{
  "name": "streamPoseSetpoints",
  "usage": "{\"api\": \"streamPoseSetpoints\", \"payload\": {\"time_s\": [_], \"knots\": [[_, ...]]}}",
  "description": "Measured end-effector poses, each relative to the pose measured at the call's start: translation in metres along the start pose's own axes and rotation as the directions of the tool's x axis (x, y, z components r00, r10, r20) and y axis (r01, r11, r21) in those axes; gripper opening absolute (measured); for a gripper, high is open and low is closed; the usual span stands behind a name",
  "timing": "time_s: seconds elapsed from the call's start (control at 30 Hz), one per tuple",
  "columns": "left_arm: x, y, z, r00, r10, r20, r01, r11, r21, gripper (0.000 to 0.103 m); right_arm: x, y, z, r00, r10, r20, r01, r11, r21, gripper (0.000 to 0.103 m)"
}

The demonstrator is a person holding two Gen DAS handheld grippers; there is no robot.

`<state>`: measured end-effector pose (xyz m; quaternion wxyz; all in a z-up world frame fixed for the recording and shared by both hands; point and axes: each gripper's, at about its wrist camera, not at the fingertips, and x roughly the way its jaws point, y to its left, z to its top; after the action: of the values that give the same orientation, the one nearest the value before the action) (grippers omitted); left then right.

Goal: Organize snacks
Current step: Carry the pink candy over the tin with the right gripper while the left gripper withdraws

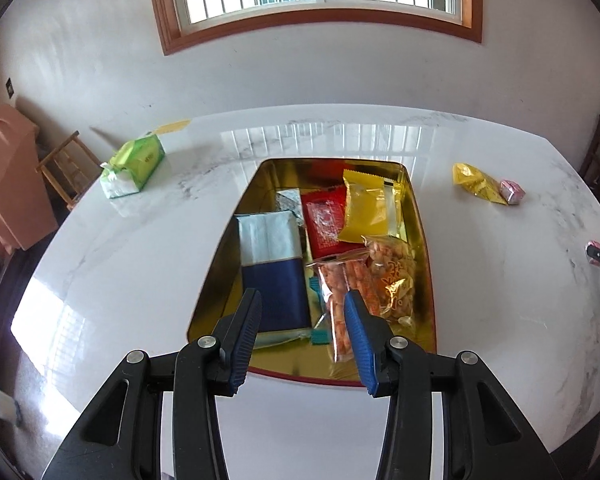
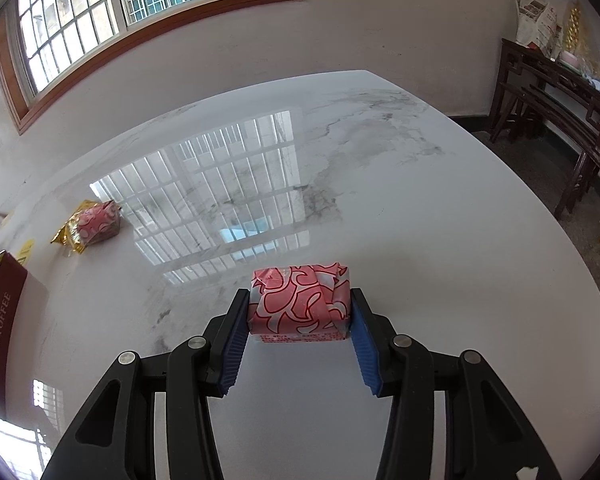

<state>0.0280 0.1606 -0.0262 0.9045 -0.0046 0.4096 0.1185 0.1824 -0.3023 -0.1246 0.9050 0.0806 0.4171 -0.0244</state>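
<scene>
A gold-lined tin (image 1: 418, 216) sits mid-table and holds a blue-and-white packet (image 1: 274, 276), a red packet (image 1: 324, 224), a yellow packet (image 1: 366, 208) and clear bags of orange snacks (image 1: 396, 276). My left gripper (image 1: 302, 304) hovers open over the tin's near end, with nothing between its blue pads. My right gripper (image 2: 300, 304) is shut on a pink block wrapped in red-patterned paper (image 2: 300, 300), low over the table and pressed on both sides. A gold bag (image 1: 476, 182) and another pink block (image 1: 511, 191) lie on the table right of the tin.
A green tissue pack (image 1: 134, 166) lies at the table's far left, with a wooden chair (image 1: 66, 164) behind it. The tin's dark red side (image 2: 0, 320) shows at the left edge of the right wrist view. A dark wooden side table (image 2: 556, 92) stands by the wall.
</scene>
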Motion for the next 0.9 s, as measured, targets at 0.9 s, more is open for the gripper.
{"api": "streamPoseSetpoints", "payload": {"time_s": [0.9], "knots": [[0.037,0.106,-0.025,0.982,0.106,0.155,-0.079,0.982,-0.173,0.045,-0.076,0.179,-0.014,0.936,0.351,0.002,-0.341,0.911,-0.23,0.045]]}}
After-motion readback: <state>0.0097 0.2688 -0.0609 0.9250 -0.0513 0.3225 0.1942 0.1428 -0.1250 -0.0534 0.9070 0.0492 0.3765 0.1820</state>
